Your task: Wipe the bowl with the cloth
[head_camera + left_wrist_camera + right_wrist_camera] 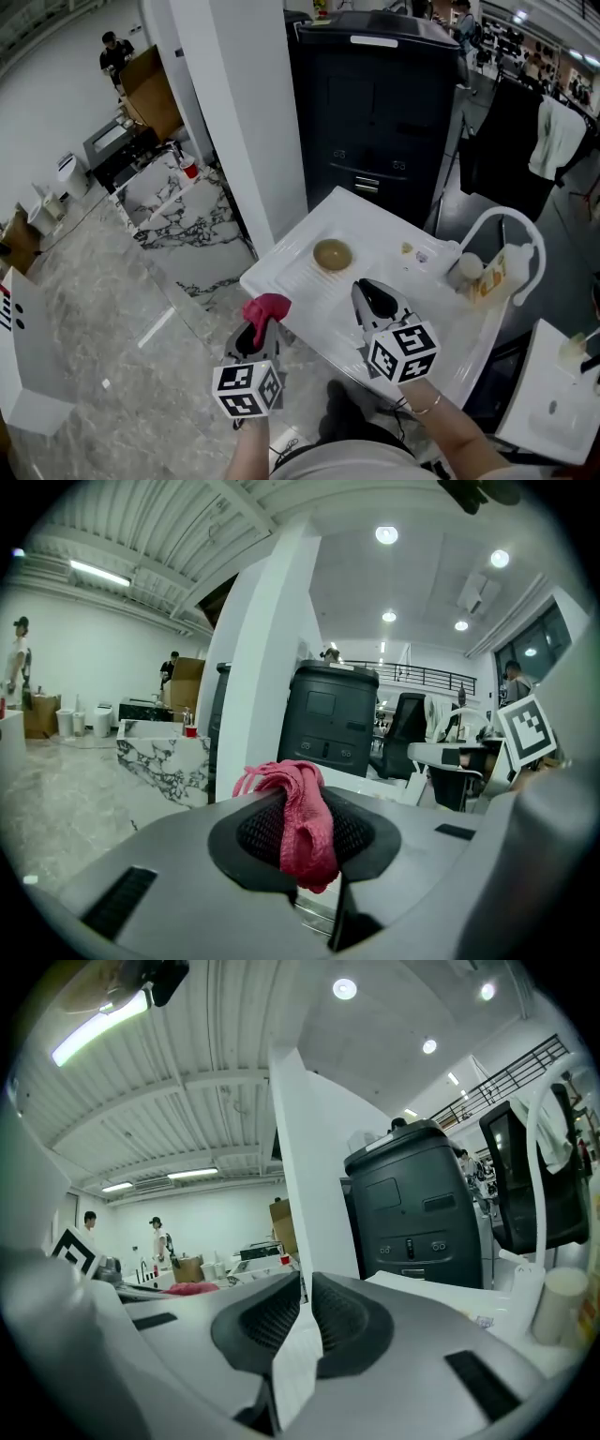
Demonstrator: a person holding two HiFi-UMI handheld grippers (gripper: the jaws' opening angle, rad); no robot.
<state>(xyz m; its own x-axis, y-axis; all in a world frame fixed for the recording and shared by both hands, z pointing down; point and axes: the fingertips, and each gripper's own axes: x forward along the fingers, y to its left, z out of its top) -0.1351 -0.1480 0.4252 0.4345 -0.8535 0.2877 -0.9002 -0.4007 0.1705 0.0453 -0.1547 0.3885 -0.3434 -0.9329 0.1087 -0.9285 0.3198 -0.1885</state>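
Note:
A shallow tan bowl (332, 254) sits on the white table (375, 230), beyond both grippers. My left gripper (255, 328) hovers at the table's near left corner, shut on a bunched red cloth (267, 307). In the left gripper view the cloth (286, 780) hangs down between the pads of the left gripper (304, 806). My right gripper (371, 292) is just this side of the bowl, a little to its right. In the right gripper view the right gripper (306, 1302) shows a thin slit between its pads with nothing in it. The cloth (192, 1288) shows at that view's left.
A white arched faucet (511, 220), a pale cup (464, 269) and yellowish clutter (492, 277) stand at the table's right end. Small scraps (409, 248) lie right of the bowl. A black cabinet (375, 103) and a white pillar (244, 112) rise behind the table.

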